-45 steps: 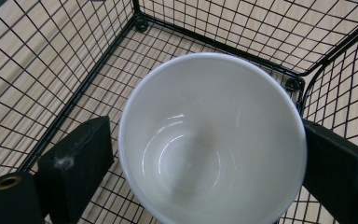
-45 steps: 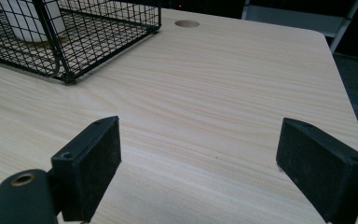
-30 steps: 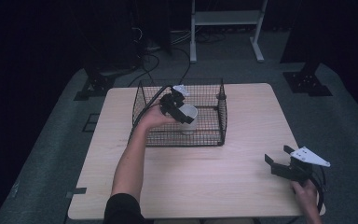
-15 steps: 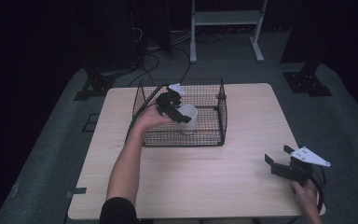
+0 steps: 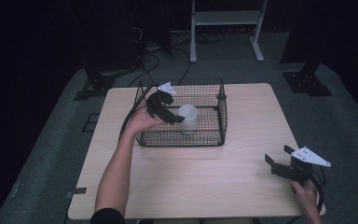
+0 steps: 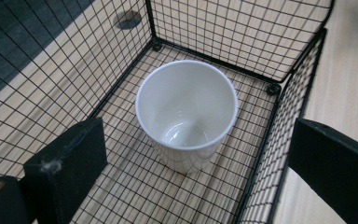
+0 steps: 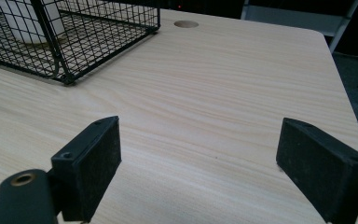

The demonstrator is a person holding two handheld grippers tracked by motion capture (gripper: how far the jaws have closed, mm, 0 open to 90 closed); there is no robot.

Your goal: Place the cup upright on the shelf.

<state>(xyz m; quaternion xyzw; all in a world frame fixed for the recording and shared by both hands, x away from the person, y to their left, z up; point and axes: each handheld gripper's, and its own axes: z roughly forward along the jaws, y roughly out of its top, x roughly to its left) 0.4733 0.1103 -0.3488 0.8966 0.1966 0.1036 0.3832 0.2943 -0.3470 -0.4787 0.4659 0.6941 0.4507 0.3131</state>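
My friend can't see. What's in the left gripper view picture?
A white cup stands upright and empty inside a black wire basket on a wooden table. The left gripper is open, its two black fingers apart, one on each side in front of the cup.

cup [image 7: 28,21]: top cut off | basket [image 7: 74,32]: left cut off
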